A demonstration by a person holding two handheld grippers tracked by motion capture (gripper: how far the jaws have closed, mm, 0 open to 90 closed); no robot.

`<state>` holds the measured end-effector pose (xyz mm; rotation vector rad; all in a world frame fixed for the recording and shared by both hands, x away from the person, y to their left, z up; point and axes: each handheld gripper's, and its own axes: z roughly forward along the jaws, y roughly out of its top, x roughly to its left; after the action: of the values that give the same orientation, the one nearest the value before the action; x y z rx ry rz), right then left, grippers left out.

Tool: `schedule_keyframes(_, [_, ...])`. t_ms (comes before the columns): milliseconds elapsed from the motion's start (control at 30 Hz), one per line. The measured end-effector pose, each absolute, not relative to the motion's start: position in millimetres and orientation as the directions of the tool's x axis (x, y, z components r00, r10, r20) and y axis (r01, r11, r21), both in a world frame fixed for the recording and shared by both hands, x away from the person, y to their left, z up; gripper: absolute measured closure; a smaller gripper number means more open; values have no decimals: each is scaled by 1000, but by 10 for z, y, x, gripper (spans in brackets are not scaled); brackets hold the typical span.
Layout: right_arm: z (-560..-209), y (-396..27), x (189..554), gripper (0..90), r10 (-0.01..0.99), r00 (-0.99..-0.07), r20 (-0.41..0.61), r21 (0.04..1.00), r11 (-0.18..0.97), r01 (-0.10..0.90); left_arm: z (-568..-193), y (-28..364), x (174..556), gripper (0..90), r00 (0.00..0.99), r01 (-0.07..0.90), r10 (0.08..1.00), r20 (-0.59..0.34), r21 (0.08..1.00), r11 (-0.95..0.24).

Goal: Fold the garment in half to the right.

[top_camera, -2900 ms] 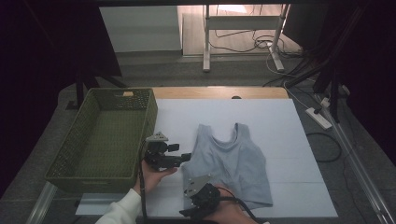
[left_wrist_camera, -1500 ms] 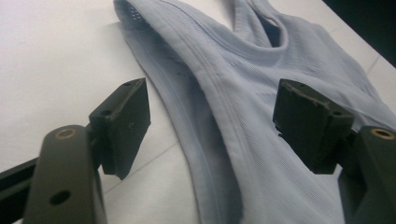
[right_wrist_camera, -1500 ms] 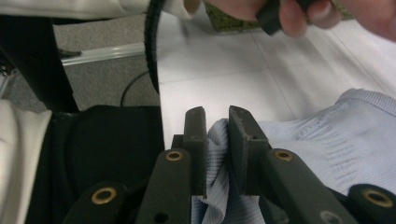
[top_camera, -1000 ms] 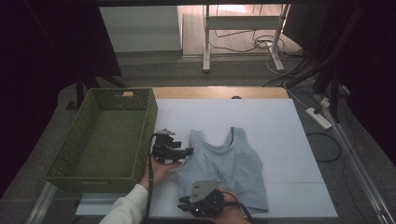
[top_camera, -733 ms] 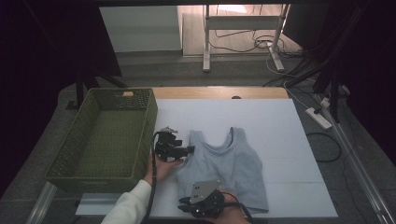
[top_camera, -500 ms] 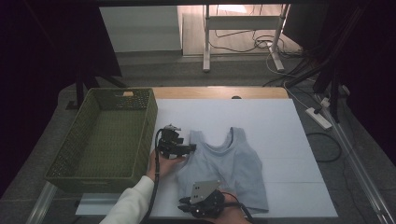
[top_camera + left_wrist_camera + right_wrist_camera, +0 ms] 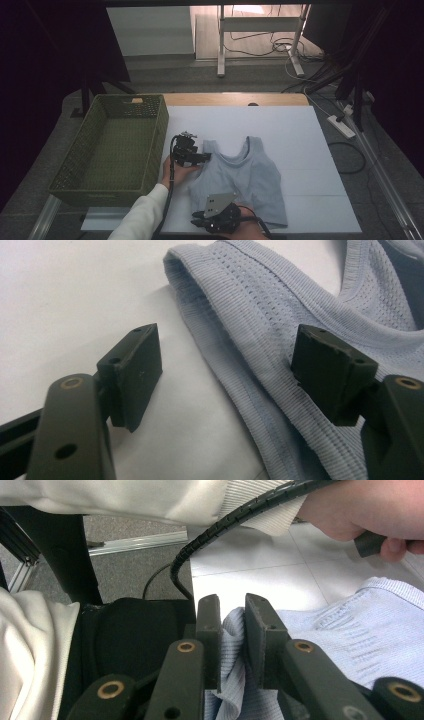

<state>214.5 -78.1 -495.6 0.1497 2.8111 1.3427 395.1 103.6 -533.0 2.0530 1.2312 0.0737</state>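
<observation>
A light blue ribbed tank top point(image 7: 247, 172) lies flat on the white table point(image 7: 285, 125), neck toward the far side. My left gripper point(image 7: 206, 157) hovers open at its left shoulder strap. In the left gripper view the strap's edge point(image 7: 260, 305) runs between the spread jaws of that gripper point(image 7: 232, 355), and neither pad touches it. My right gripper point(image 7: 196, 219) sits at the table's near edge, shut on the shirt's lower left hem. In the right gripper view a fold of blue fabric point(image 7: 231, 645) is pinched between the narrow jaws of that gripper point(image 7: 232, 615).
A green mesh basket point(image 7: 162, 125) stands on the left, just beside the left gripper. The table's near edge and the dark floor lie right behind the right gripper. A sleeved arm point(image 7: 125, 495) and a cable point(image 7: 225, 525) cross above the right gripper.
The left gripper has slid away from the person and slightly right, from beside the shirt's left side up to the shoulder strap. The right gripper has stayed at the hem.
</observation>
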Motion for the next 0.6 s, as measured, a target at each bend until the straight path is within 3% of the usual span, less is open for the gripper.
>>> schedule_keyframes(200, [-4956,-779,2146,773,97,-995,21,777,625,78,-5332,992,3941,315,560,723,787,-261,618,-310])
schedule_keyframes(600, [-4950,-785,2160,773,99,-995,23,778,623,80,-5328,853,3859,517,600,677,781,-171,629,-382])
